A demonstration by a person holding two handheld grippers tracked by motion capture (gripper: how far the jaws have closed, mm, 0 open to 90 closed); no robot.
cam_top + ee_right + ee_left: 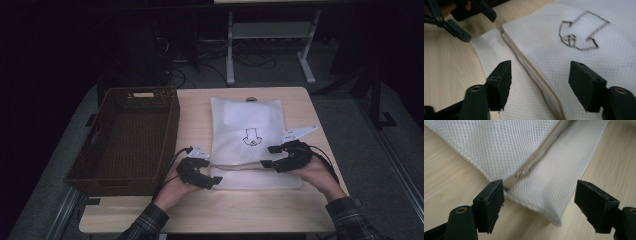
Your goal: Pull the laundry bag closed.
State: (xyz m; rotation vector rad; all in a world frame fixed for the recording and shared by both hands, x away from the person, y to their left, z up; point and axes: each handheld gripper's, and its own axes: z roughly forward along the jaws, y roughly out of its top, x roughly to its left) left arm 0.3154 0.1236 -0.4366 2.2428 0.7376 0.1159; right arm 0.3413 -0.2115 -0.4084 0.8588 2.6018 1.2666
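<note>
Both hand-held grippers wide, holding nothing: left (214, 172), right (270, 156) over white mesh bag (247, 120); zipper (529, 70) seemingly shut.

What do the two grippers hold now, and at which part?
Nothing. The left gripper and the right gripper both stand open above the white mesh bag, near its zipper, and their pads do not touch it.

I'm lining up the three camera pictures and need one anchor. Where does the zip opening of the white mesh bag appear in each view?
High view: the zip opening crosses the near end of the white mesh bag, between both grippers.
Left gripper view: it slants from upper right down to the left jaw.
Right gripper view: it slants from upper left to the bottom, between the jaws.
Shared landmark: the light wooden table.
</note>
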